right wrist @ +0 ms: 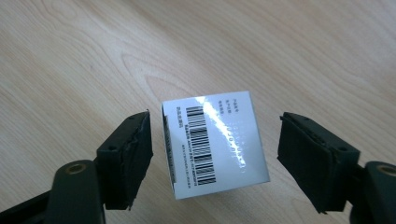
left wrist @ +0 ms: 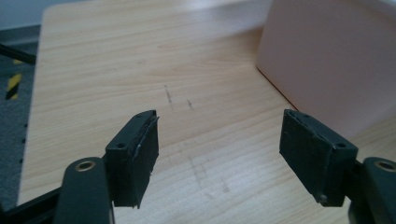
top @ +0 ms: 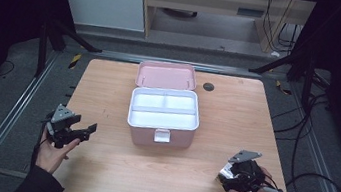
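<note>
Near edge: I see the small white glossy cardboard box with a barcode [right wrist: 215, 142] lying on the light wooden tabletop [right wrist: 93, 56] between the jaws of my right claw [right wrist: 215, 154], spread wide, touching nothing. Left claw [left wrist: 224, 156]: equally wide, empty. Beyond: open pink plastic case [top: 163, 115].

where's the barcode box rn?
The barcode box lies on the table between the open jaws of the right tool; in the high view that's near the front right, right of the pink case.
</note>
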Action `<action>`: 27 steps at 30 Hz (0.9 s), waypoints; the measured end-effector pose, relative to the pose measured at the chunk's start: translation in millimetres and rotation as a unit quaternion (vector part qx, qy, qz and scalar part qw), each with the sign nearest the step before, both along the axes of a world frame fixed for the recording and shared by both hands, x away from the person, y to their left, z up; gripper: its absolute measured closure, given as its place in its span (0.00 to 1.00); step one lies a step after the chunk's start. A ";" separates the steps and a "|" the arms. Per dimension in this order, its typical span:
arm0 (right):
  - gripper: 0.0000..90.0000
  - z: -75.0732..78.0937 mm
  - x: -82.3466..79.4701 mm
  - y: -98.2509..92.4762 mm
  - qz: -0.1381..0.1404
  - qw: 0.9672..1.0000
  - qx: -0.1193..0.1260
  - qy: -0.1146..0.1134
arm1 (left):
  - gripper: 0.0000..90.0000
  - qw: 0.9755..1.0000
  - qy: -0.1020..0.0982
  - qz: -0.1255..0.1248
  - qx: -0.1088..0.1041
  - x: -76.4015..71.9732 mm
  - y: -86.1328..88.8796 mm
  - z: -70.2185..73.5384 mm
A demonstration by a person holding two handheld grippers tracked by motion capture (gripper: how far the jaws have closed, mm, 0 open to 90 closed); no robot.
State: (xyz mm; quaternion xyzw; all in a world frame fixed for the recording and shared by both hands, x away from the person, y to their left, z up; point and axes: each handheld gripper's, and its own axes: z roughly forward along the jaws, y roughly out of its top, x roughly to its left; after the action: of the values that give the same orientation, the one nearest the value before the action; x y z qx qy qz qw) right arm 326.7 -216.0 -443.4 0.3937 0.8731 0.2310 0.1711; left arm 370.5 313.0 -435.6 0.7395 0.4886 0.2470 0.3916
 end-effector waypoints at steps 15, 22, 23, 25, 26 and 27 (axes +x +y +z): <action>0.43 -13.8 6.7 6.9 0.012 0.999 -0.040 0.027 | 0.34 0.999 0.033 0.001 0.031 2.8 -7.7 -7.7; 0.50 -4.3 7.6 3.6 0.010 0.999 -0.023 0.022 | 0.34 0.999 0.030 0.004 0.030 2.4 -7.1 -5.6; 0.50 -3.5 8.4 2.2 0.005 1.000 -0.021 0.022 | 0.34 0.999 0.031 0.004 0.030 2.5 -6.9 -5.6; 0.51 -1.8 10.5 -1.1 -0.005 0.999 -0.021 0.025 | 0.34 0.999 0.034 0.005 0.029 2.6 -7.0 -5.9; 0.51 1.1 13.2 -6.5 -0.024 0.999 -0.022 0.023 | 0.34 0.999 0.036 0.004 0.032 2.8 -7.3 -6.0; 0.51 1.1 13.2 -6.5 -0.024 0.999 -0.022 0.023 | 0.34 0.999 0.036 0.004 0.032 2.8 -7.3 -6.0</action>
State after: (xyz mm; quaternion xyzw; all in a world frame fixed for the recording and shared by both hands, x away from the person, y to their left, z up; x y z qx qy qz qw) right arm 339.9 -222.5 -442.4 0.4158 0.8718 0.1991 0.1653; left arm 373.3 305.7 -441.5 0.7581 0.4970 0.2371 0.3494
